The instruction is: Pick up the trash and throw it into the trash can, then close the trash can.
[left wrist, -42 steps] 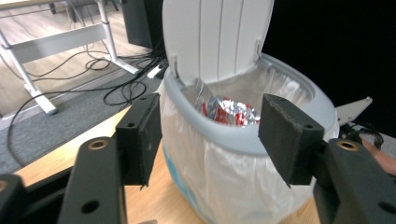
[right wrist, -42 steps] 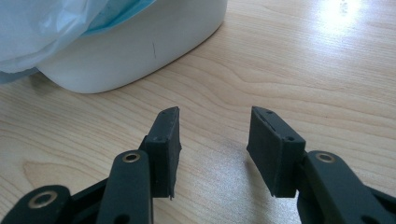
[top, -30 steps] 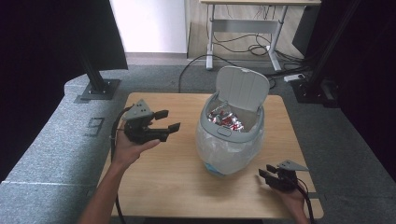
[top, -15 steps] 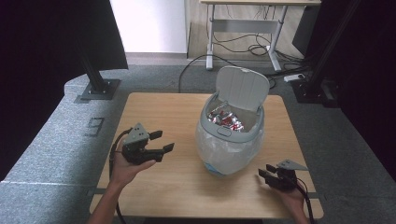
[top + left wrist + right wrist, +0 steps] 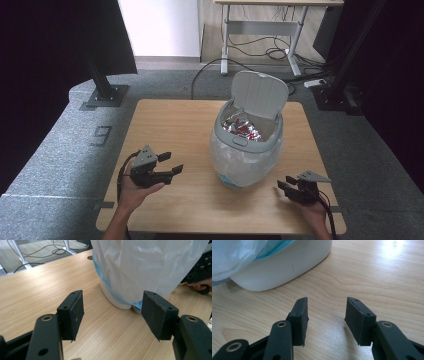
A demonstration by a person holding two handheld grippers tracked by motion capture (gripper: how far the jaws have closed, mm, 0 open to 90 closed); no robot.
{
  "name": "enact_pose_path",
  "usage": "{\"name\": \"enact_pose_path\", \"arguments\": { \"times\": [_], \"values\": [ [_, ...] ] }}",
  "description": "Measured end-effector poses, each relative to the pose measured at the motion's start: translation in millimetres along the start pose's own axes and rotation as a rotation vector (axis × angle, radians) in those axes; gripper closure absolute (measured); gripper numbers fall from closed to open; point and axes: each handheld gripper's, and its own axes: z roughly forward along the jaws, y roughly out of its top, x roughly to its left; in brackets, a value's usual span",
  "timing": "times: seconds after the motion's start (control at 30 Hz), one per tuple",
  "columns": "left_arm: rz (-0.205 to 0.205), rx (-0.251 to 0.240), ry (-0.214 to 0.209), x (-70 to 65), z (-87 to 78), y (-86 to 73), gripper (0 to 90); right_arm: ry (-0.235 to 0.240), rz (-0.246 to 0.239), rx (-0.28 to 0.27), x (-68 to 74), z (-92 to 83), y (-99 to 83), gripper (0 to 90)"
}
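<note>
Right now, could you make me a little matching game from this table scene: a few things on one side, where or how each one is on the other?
Things:
1. bin lid
2. plastic bag
3. left gripper
4. right gripper

States:
A. open, near the table's front right corner
B. flipped up
C. draped over the bin's outside
D. open, left of the bin

Pairs: 1-B, 2-C, 3-D, 4-A

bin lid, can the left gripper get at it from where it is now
Probably yes: the left gripper is open and empty, bare table lies between, and the bin lid stands raised with nothing over it.
</note>
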Motion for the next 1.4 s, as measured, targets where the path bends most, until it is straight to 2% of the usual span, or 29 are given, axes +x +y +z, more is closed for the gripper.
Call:
{"name": "enact_pose_path", "arguments": {
  "times": [0.37, 0.63, 0.73, 0.97, 1.1, 1.23, 1.27, 1.4],
  "values": [
    [-0.011, 0.027, -0.005, 0.9, 10.2, -8.7, 34.8, -0.004, -0.004, -0.015, -0.7, -4.0, 2.2, 51.2],
    [-0.015, 0.036, -0.006, 2.9, 10.9, -13.0, 34.8, -0.013, 0.002, -0.091, 0.5, -23.9, 19.7, 44.9],
    [-0.017, 0.038, -0.007, 3.5, 9.9, -14.6, 34.8, 0.011, 0.014, -0.115, -0.5, -33.0, 29.0, 41.1],
    [-0.018, 0.042, -0.012, 3.6, 10.1, -16.7, 34.9, 0.069, 0.034, -0.196, -5.7, -62.6, 58.8, 35.6],
    [-0.017, 0.045, -0.015, 2.9, 10.5, -17.3, 34.9, 0.079, 0.010, -0.233, -5.4, -78.1, 85.0, 33.4],
    [-0.021, 0.049, -0.016, 3.2, 10.9, -18.5, 34.9, 0.122, 0.021, -0.266, -7.3, -86.5, 114.1, 31.9],
    [-0.021, 0.050, -0.016, 3.5, 11.0, -18.9, 34.9, 0.122, 0.021, -0.266, -7.3, -86.5, 114.1, 31.9],
    [-0.029, 0.049, -0.018, 5.1, 11.5, -19.8, 34.9, 0.129, 0.017, -0.270, -9.8, -86.4, 136.9, 31.4]
  ]
}}
